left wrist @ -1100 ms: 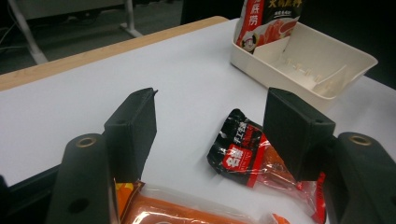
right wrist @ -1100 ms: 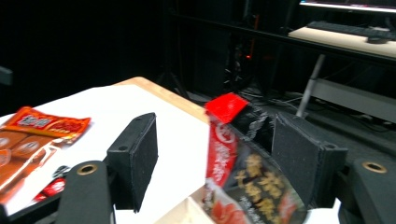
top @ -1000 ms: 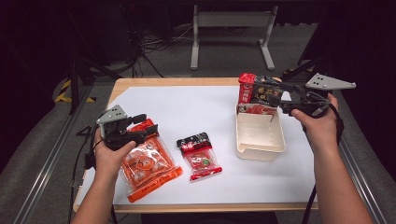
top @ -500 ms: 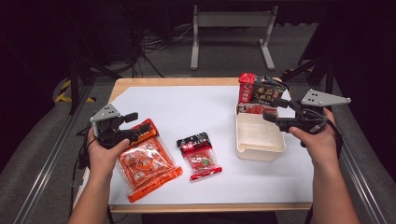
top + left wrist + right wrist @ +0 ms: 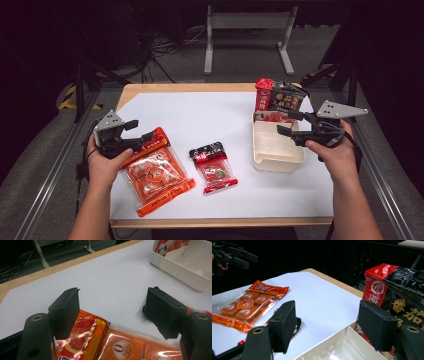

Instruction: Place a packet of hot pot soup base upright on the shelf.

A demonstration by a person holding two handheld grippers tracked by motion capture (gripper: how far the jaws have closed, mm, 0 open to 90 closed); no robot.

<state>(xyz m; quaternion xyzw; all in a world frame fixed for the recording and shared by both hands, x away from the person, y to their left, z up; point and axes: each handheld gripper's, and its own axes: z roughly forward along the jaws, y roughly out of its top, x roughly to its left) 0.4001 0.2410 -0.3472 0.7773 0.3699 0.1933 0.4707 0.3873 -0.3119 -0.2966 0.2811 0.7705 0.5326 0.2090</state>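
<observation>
A white sheet [image 5: 210, 120] is being seen spread over a wooden table [image 5: 190, 88], with a strip of wood showing along the far edge and the near edge.

The left gripper [image 5: 145, 136] is being held by a hand [image 5: 102, 165] at the left side of the sheet. Its jaws are being held wide apart, and nothing is being held between them. In the left gripper view, the jaws are being seen just over the far end of a big orange snack bag [image 5: 107, 340], which is lying flat near the left edge of the sheet. Bare white sheet is being seen beyond the jaws, with open room to move.

A small red packet [image 5: 214, 167] is lying in the middle, near the front, well apart from the orange bag.

The right gripper [image 5: 290, 125] is being held by the other hand [image 5: 332, 157] over a cream tray [image 5: 277, 162] at the right side. Its jaws are also being held wide, with nothing between them. A red and black bag [image 5: 280, 97] is standing at the far end of the tray. In the right gripper view, this bag [image 5: 397, 287] is being seen just beside the right jaw, so there is little room there. 1 more red packet [image 5: 272, 117] is being seen inside the tray's far part.
</observation>
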